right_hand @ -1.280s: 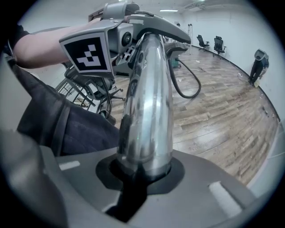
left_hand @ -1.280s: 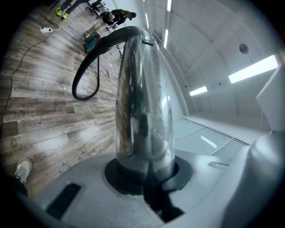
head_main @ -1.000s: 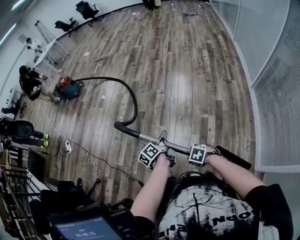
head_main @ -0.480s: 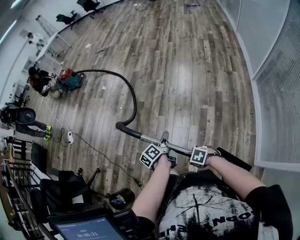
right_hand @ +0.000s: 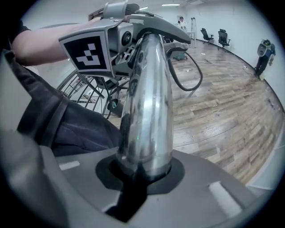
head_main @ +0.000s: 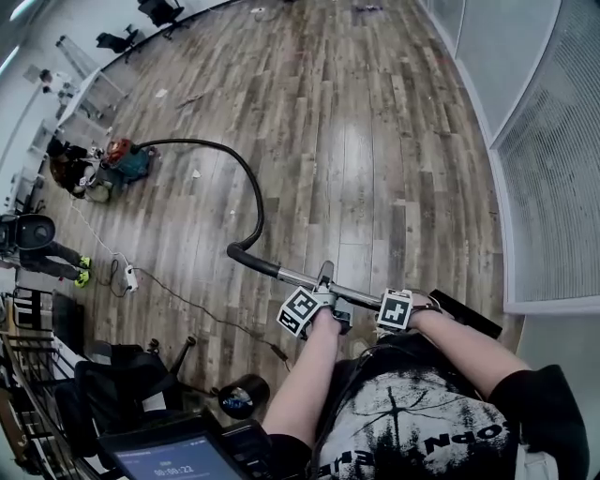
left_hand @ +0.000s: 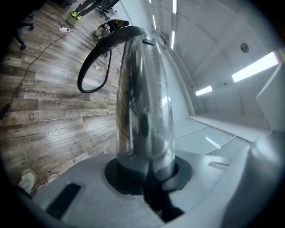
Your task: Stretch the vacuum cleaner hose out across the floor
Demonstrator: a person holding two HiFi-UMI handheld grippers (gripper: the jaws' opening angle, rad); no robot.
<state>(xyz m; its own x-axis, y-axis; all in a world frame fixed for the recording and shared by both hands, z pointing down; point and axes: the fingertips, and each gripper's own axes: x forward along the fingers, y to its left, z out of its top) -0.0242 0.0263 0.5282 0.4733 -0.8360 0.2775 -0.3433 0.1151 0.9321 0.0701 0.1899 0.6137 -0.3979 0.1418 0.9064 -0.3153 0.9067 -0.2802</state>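
Note:
The vacuum cleaner (head_main: 120, 161), red and teal, sits on the wood floor at the far left. Its black hose (head_main: 251, 192) curves from it to a chrome wand (head_main: 298, 277) held in front of me. My left gripper (head_main: 315, 306) is shut on the wand, and my right gripper (head_main: 397, 308) is shut on it further right. The wand's dark end (head_main: 466, 316) sticks out past the right gripper. In the left gripper view the wand (left_hand: 142, 102) rises from the left gripper (left_hand: 147, 173) toward the looped hose (left_hand: 89, 71). In the right gripper view the right gripper (right_hand: 142, 171) clamps the wand (right_hand: 147, 111).
A person (head_main: 66, 171) crouches beside the vacuum cleaner. A power strip (head_main: 128, 277) and its cable lie on the floor at left. Dark equipment and a screen (head_main: 164, 455) crowd the lower left. Glass walls (head_main: 553, 141) run along the right. Office chairs (head_main: 159, 11) stand at the back.
Both grippers have carried the wand a little further from the vacuum cleaner, and the hose's bend has drawn out slightly. Both grips are unchanged.

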